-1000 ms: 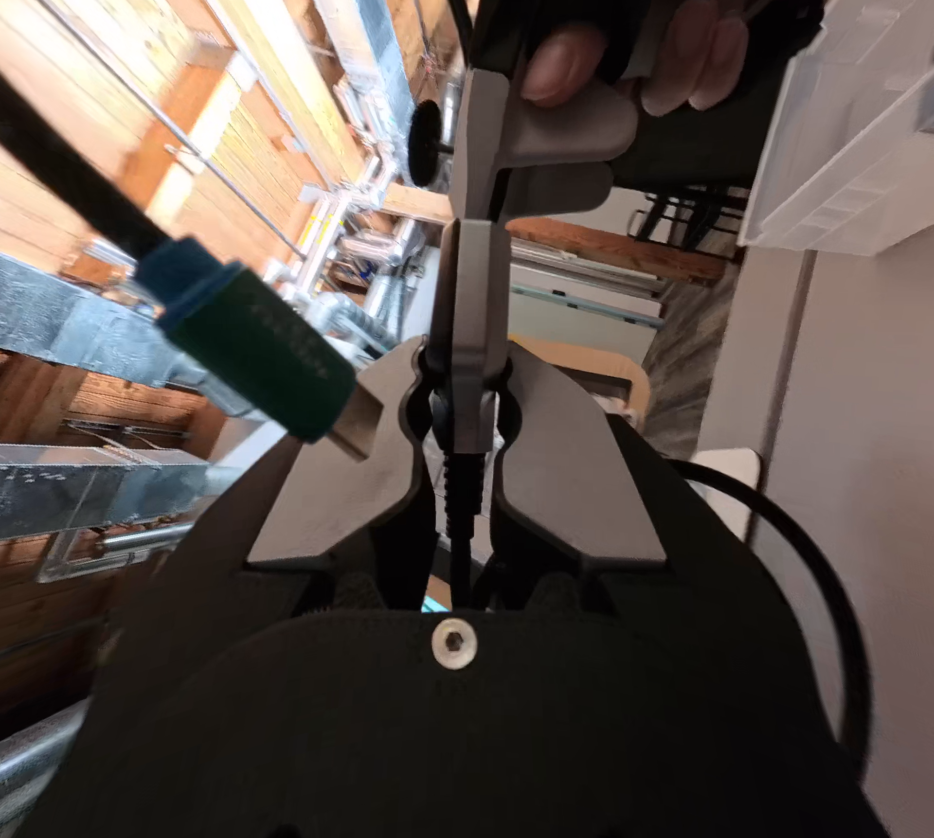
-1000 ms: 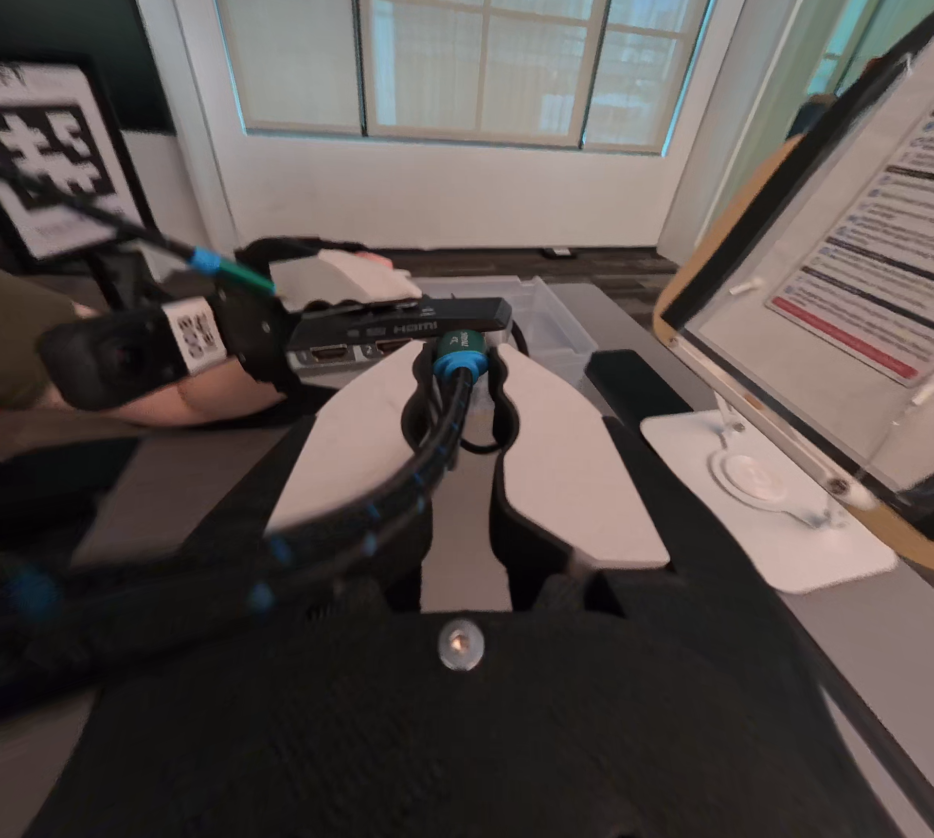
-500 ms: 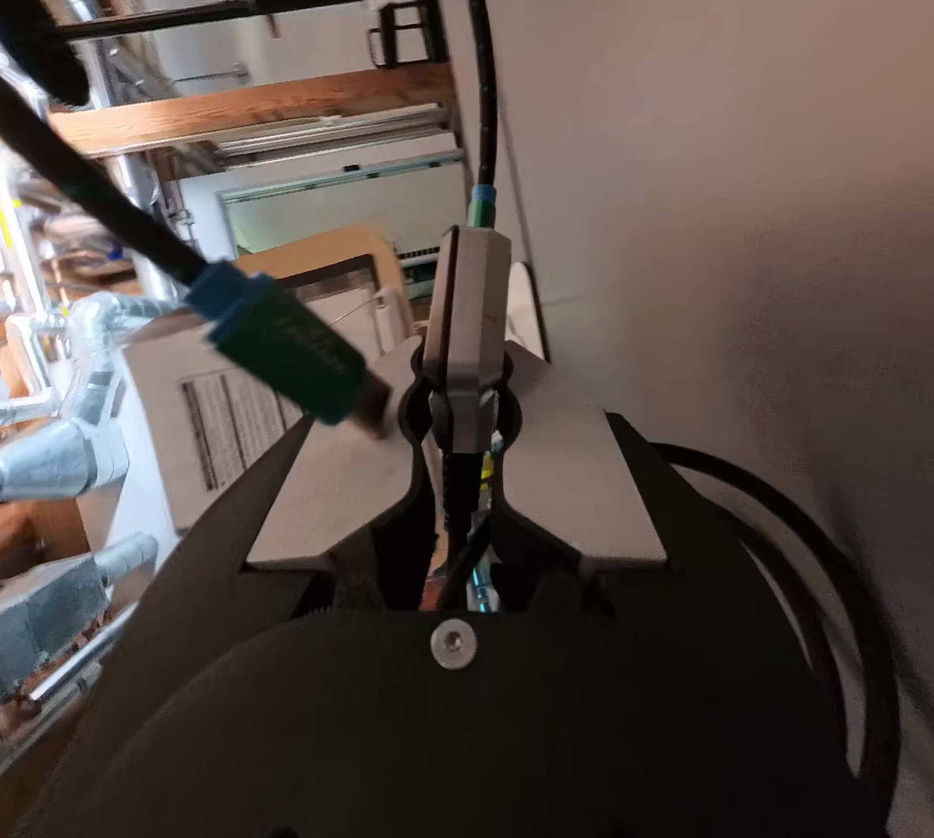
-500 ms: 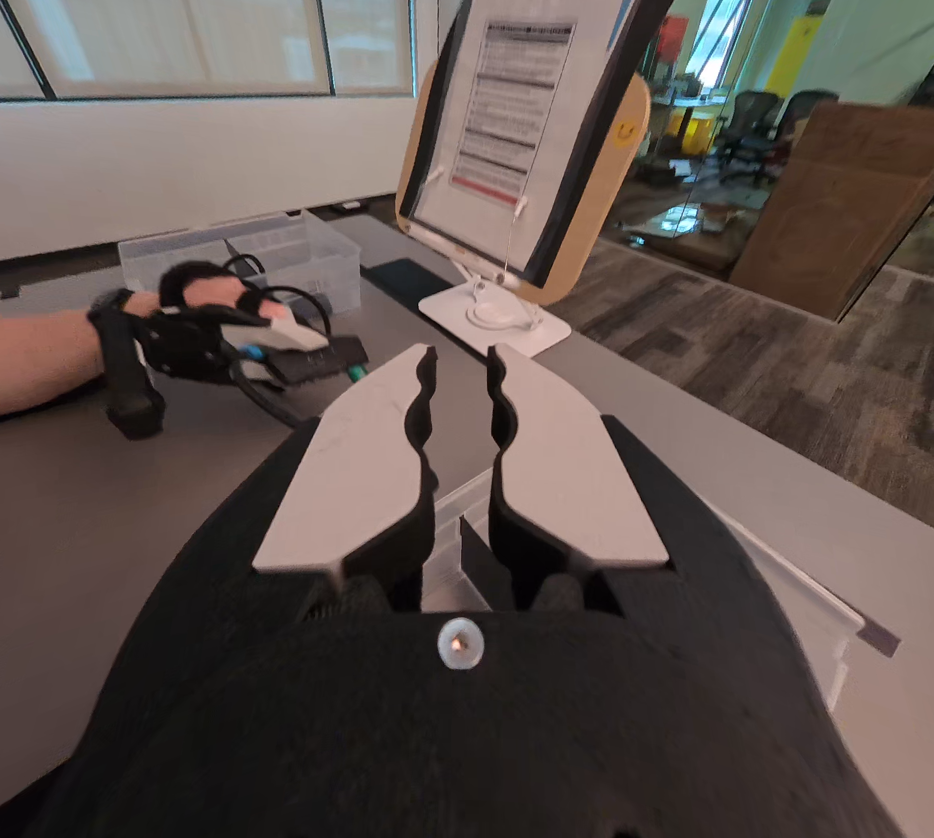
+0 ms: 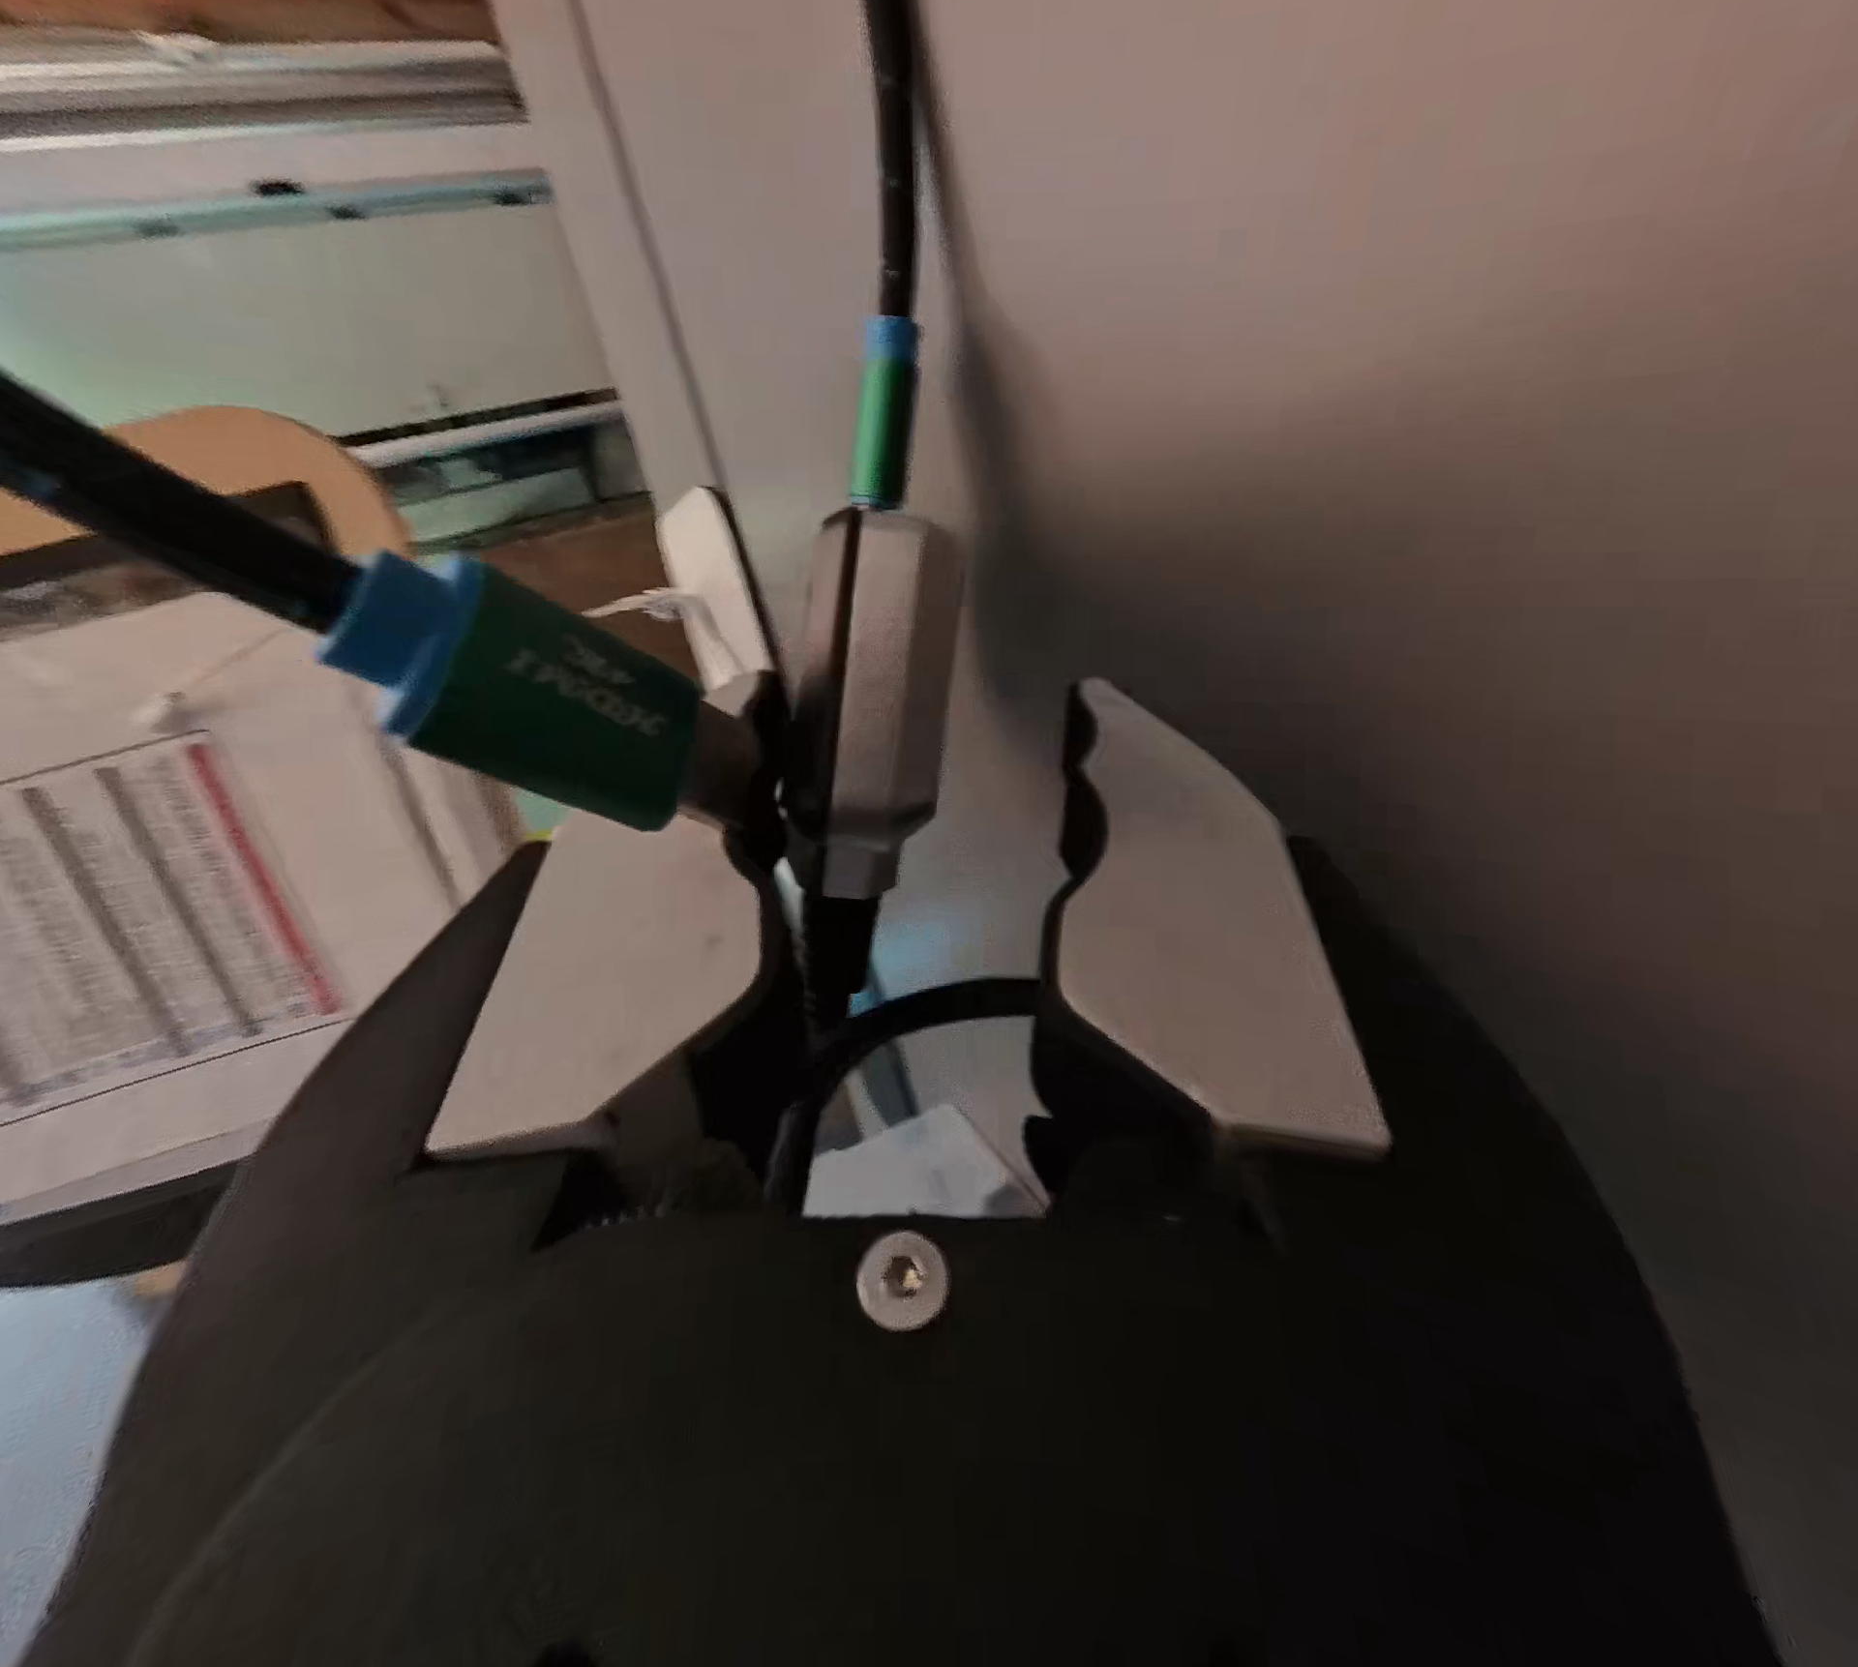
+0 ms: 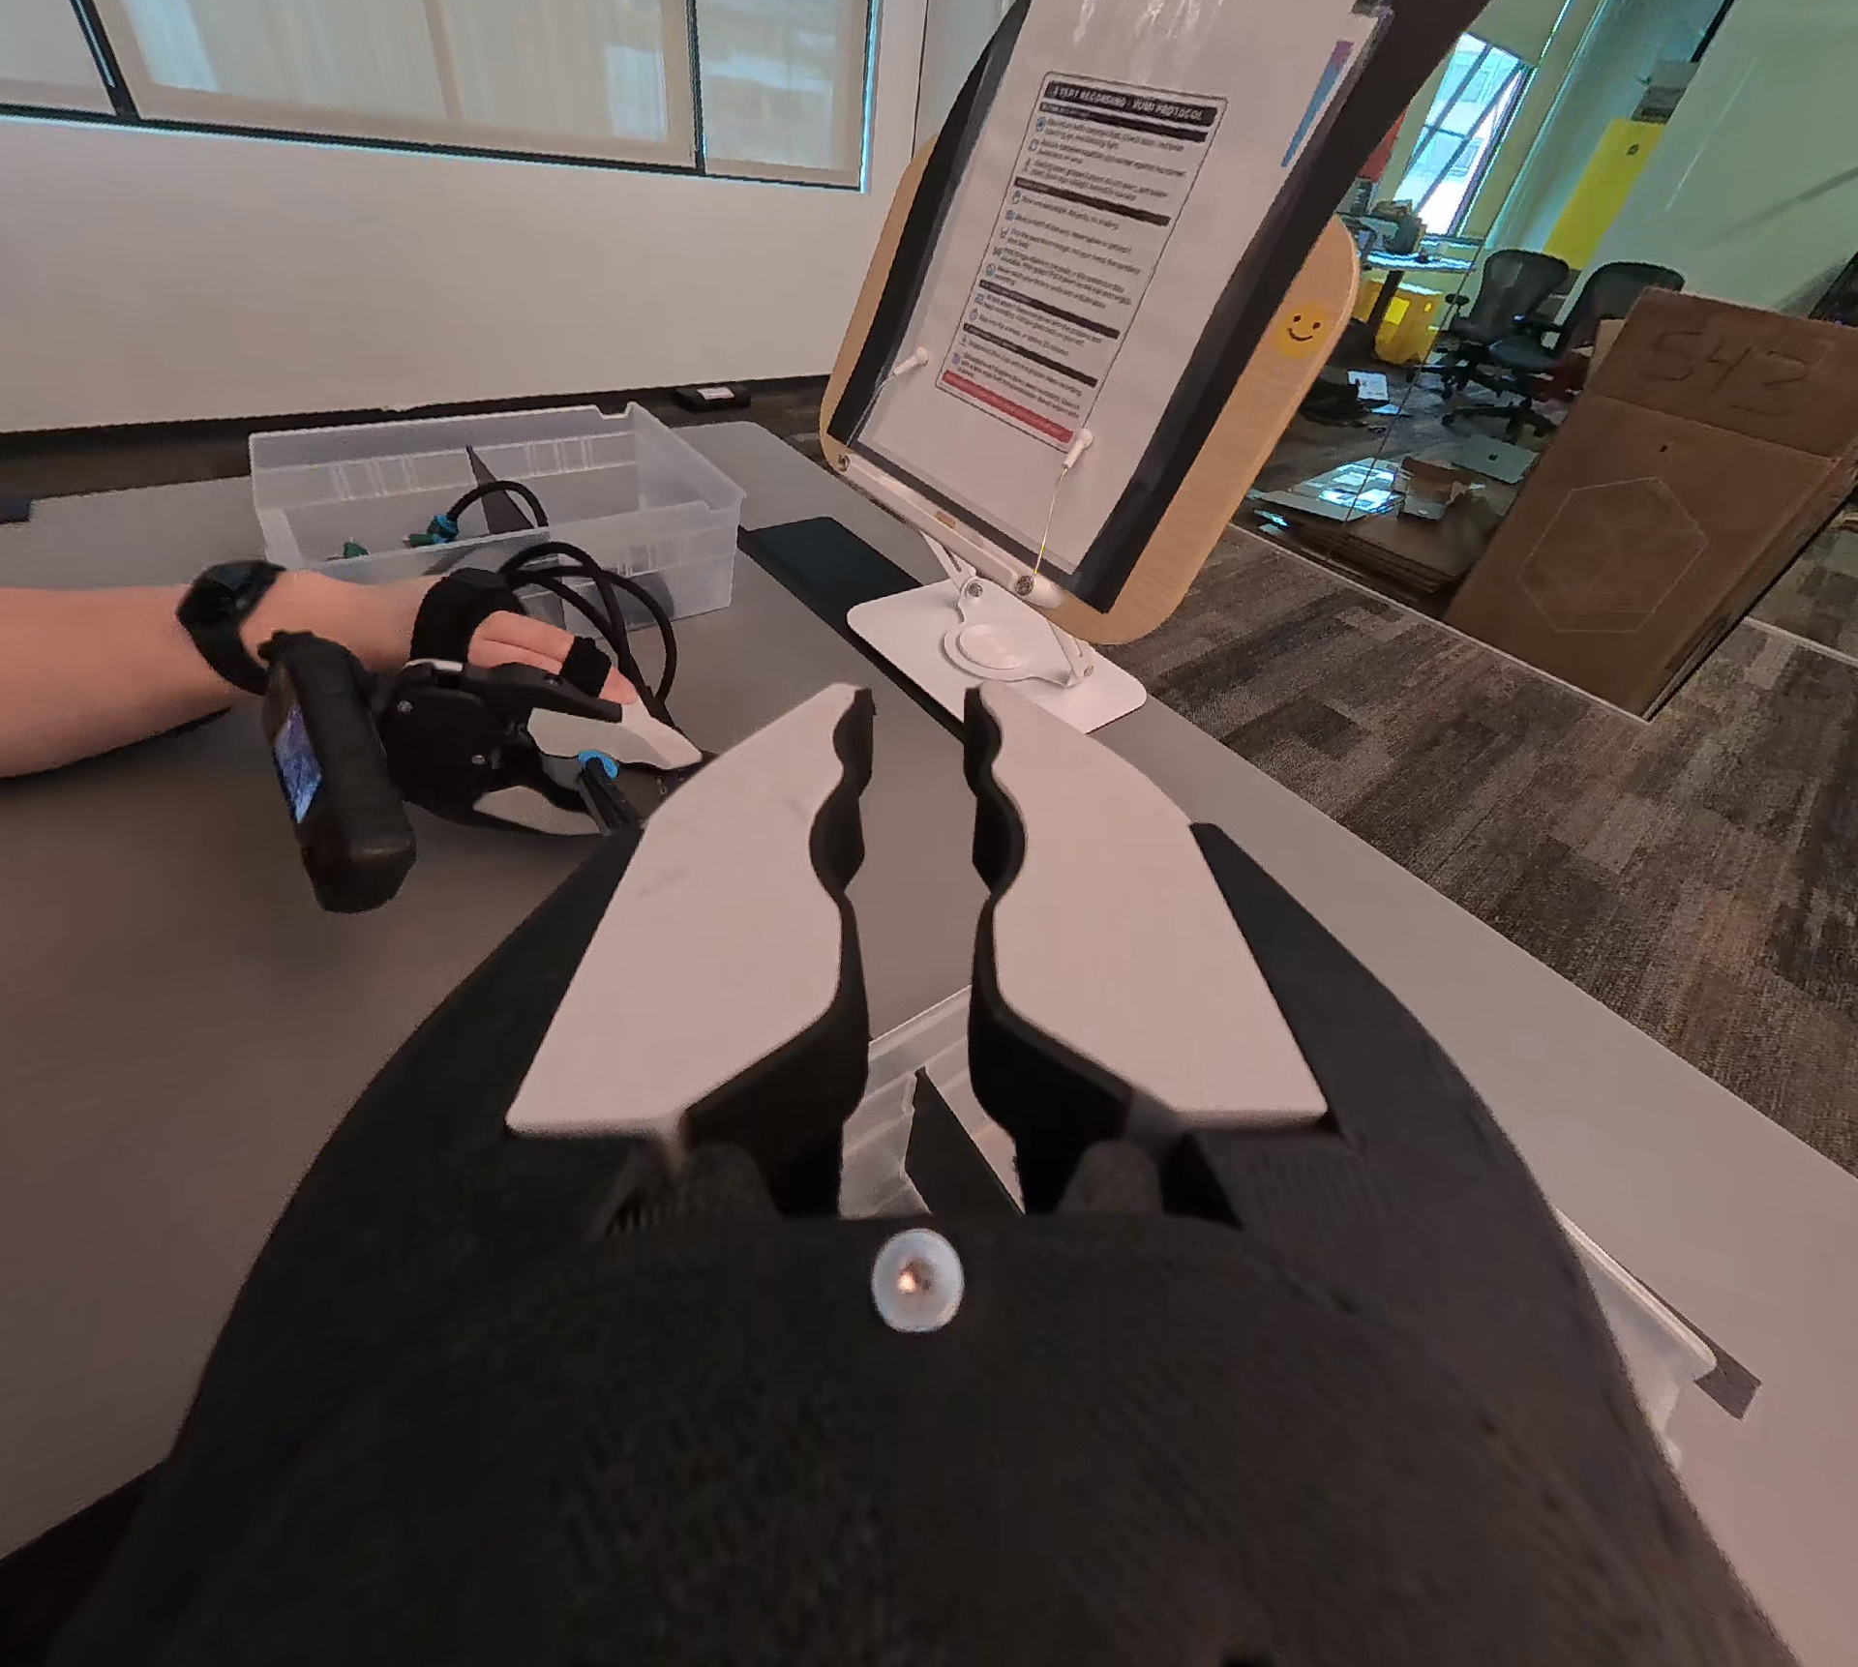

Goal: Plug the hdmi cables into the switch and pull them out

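In the left wrist view, the left gripper (image 5: 920, 774) has its jaws spread wide, and the grey switch (image 5: 873, 694) stands edge-on between them against the left finger, no longer pinched. Two green-and-blue HDMI plugs show: one (image 5: 548, 709) meets the switch from the left, a second (image 5: 883, 423) enters its far end. The right wrist view shows the right gripper (image 6: 917, 729) held above the grey table (image 6: 181, 965), its jaws parted by a narrow gap and holding nothing. One clear bin (image 6: 483, 493) and one document stand (image 6: 1066, 292) sit beyond.
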`<state>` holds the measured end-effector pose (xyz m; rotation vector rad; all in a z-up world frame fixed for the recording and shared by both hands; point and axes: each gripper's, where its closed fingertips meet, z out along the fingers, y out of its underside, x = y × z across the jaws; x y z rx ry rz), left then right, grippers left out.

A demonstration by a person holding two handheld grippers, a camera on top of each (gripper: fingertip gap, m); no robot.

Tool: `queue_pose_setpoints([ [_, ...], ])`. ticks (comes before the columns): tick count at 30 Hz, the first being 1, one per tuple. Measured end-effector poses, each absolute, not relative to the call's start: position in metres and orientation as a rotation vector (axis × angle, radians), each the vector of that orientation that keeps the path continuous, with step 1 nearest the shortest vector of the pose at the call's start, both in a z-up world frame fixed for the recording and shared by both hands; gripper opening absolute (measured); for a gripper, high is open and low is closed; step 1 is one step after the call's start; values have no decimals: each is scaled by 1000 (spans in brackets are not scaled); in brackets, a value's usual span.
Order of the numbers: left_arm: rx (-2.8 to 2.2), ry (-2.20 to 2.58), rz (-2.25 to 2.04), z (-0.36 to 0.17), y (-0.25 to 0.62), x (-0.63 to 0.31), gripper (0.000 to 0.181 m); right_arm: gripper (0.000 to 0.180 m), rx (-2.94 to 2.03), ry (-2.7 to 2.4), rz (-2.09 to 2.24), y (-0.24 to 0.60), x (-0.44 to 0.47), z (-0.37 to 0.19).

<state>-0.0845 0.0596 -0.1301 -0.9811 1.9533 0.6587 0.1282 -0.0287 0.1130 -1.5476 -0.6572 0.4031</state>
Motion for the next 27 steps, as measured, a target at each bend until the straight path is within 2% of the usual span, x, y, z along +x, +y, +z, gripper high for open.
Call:
queue_pose_setpoints([
  [4,-1098,2018,611,-126,52,-96,69,18,-1562,-669,398,-27,126,110],
  [10,-1301,2040,393,-104,35,-113,77,18,-1581,-681,392,-24,123,107],
  [12,-1340,1958,252,-77,32,-115,74,18,-1587,-688,392,-24,122,105],
  [15,-1371,1692,24,-4,38,-133,72,18,-1595,-705,387,-23,118,103],
  [17,-1393,1476,-71,49,47,-169,70,18,-1601,-710,386,-21,116,102],
  [19,-1463,1310,-72,76,63,-222,69,18,-1612,-717,386,-19,114,100],
  [21,-1610,1219,-46,70,79,-278,69,18,-1631,-725,379,-15,110,96],
  [23,-1816,1189,-12,38,93,-327,56,18,-1654,-741,372,-12,106,90],
  [27,-2053,1152,8,-21,120,-376,43,18,-1698,-788,348,-6,94,80],
])
